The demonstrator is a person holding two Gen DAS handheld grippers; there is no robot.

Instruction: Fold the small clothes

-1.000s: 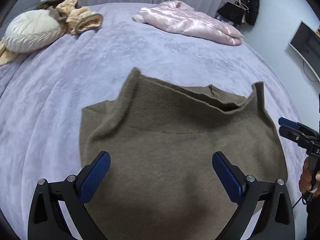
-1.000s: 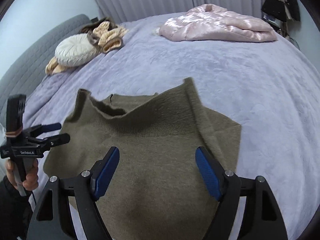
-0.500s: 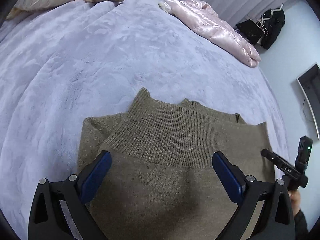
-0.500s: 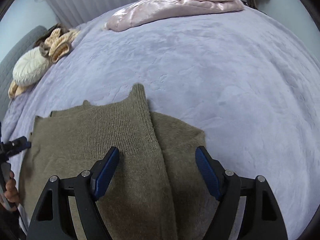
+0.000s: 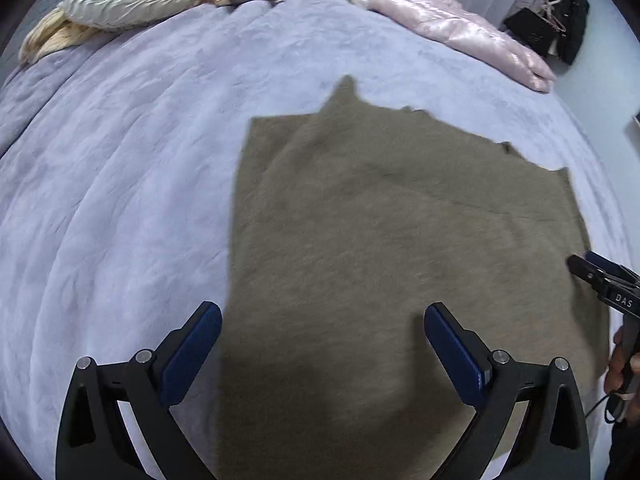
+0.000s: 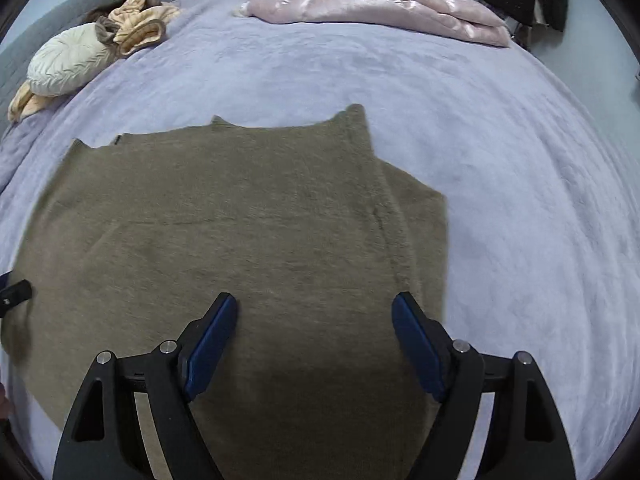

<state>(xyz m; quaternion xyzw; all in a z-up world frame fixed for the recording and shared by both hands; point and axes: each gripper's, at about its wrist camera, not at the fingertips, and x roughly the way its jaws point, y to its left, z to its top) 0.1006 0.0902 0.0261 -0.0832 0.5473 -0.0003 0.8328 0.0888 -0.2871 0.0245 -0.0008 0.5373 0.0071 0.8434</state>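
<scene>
An olive-brown knit sweater [image 5: 400, 240] lies flat and folded on the lavender bedspread [image 5: 140, 140]; in the right wrist view the sweater [image 6: 240, 220] fills the middle, with one layer folded over along its right side. My left gripper [image 5: 322, 344] hovers open over the sweater's near left part, nothing between its blue pads. My right gripper [image 6: 314, 336] is open too, above the near right part. In the left wrist view the right gripper [image 5: 600, 276] shows at the right edge, held by a hand [image 5: 620, 364].
A pink satin jacket [image 6: 380, 4] lies at the far side of the bed. A cream round cushion [image 6: 68, 62] and tan fleece clothes [image 6: 140, 26] sit at the far left. Dark bags [image 5: 552, 20] hang by the wall at the far right.
The raised sweater edge has been laid down and the garment now lies flat. Both grippers have pulled back and up from it, still open.
</scene>
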